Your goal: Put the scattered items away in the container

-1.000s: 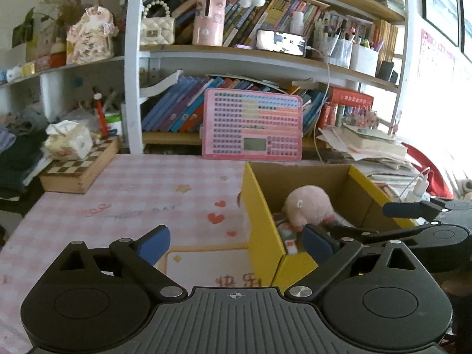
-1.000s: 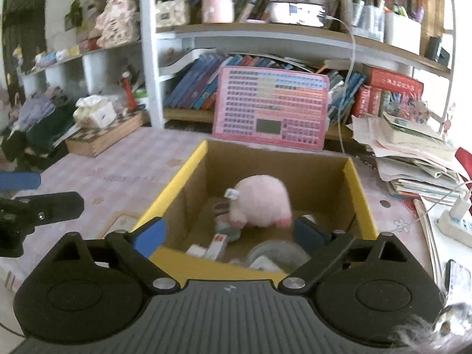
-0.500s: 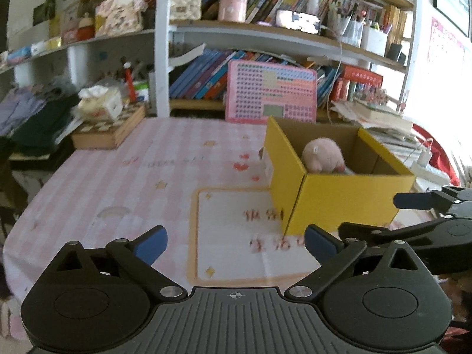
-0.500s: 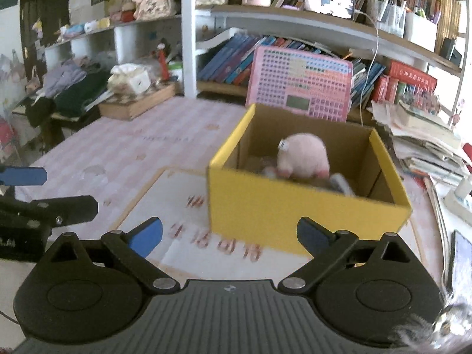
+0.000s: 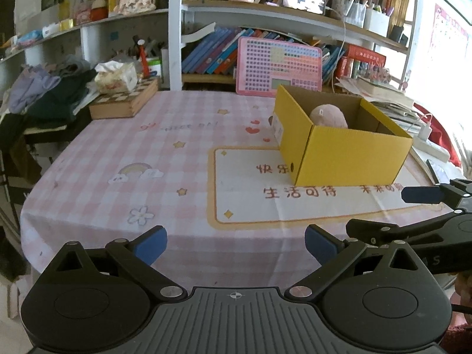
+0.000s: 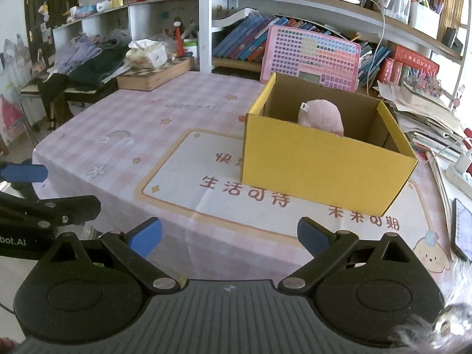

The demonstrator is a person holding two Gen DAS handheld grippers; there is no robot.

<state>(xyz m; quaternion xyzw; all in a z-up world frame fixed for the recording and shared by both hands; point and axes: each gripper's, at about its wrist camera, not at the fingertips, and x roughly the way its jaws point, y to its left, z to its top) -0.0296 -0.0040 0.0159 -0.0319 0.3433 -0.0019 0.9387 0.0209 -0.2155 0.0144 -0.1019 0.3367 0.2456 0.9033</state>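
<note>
A yellow cardboard box (image 5: 348, 156) (image 6: 321, 171) stands on the right half of the pink checked tablecloth (image 5: 153, 159) (image 6: 141, 118). A pink plush toy (image 5: 329, 116) (image 6: 323, 115) pokes above its rim; the box floor is hidden by the near wall. My left gripper (image 5: 236, 243) hangs open and empty at the table's near edge, well short of the box. My right gripper (image 6: 230, 234) is also open and empty, near the front edge. Each gripper shows in the other's view: the right gripper (image 5: 424, 206) at far right, the left gripper (image 6: 35, 188) at far left.
A pink keyboard toy (image 5: 278, 65) (image 6: 314, 56) leans on the bookshelf behind the box. A chessboard case (image 5: 125, 100) with a tissue pack (image 5: 116, 76) sits at the back left. Papers (image 6: 424, 112), a power strip (image 6: 460, 171) and a phone (image 6: 461, 230) lie on the right.
Both grippers have drawn back from above the box toward the table's near edge, so the box now looks smaller and farther. Both stayed open and empty.
</note>
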